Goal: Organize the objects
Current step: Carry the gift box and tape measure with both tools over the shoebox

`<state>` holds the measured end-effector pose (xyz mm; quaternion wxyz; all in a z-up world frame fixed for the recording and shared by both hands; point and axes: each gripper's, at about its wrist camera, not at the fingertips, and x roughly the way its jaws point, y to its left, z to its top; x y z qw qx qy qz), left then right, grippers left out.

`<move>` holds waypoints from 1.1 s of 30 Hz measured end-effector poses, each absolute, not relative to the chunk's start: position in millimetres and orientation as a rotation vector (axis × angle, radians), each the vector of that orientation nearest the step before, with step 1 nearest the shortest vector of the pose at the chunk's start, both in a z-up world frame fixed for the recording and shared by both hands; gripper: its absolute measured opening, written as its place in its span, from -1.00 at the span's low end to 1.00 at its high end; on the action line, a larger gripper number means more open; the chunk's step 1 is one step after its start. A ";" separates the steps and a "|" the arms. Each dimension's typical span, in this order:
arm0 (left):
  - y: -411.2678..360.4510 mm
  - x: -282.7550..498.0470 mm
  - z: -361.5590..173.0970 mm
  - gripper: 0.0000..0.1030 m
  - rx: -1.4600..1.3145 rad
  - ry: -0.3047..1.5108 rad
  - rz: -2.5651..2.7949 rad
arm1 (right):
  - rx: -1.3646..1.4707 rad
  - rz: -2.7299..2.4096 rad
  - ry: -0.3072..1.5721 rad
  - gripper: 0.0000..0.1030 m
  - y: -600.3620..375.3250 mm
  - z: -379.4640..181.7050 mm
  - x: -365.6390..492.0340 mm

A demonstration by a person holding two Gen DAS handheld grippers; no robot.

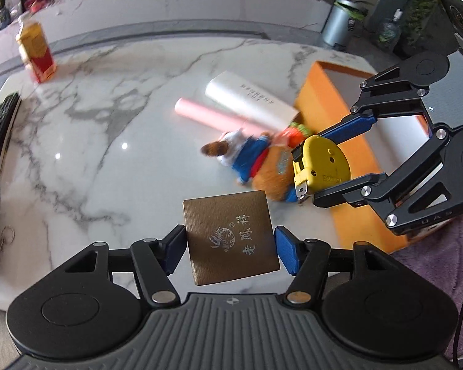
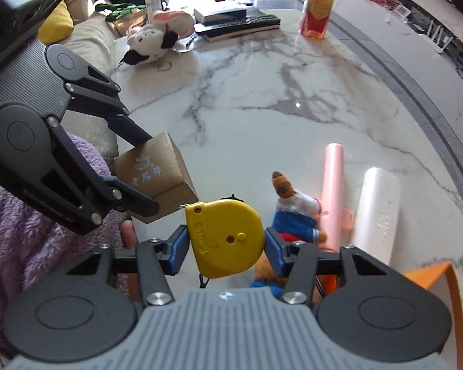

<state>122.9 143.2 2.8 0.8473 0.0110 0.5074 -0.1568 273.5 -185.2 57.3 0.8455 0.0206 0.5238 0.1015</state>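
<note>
While clamped between the blue pads of the left gripper (image 1: pixel 230 246), sits a gold-brown box (image 1: pixel 230 236) with silver characters on its lid, held up off the marble worktop (image 1: pixel 108 117) and squeezed tight on both sides. Same deal on the right gripper (image 2: pixel 226 243): closed snug on a yellow tape measure (image 2: pixel 225 237), its metal tip poking out past the pads on the side nearest the box. Both held things hanging close together, box corner nearly touching the tape measure in the right wrist view, can't tell if actually touching. Just beyond the right fingers, lying on the worktop, a small plush toy (image 2: pixel 296 215) in a blue and white outfit, pretty blurry. Further out past the toy, a pink tube (image 1: pixel 206 117) and a white tube (image 1: pixel 250 101) side by side, touching or close to it. Off to the right of the left fingers, an orange box (image 1: pixel 324 92), open at the top, with the tube ends right against its near corner. Way out ahead, a yellow and red bottle (image 2: pixel 318 9), plus a black and white plush cow (image 2: pixel 151 43) and a keyboard (image 2: pixel 240 24) near the far edge.
</note>
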 end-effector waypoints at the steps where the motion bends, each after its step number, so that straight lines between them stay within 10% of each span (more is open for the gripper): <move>1: 131.9 119.8 10.1 0.40 0.040 1.048 -0.366 | 0.046 0.179 1.105 0.06 -190.9 66.3 257.3; 33: -190.1 138.3 -42.7 0.40 0.834 1.084 -1.099 | 0.405 -0.361 1.010 0.06 -331.5 66.5 -9.8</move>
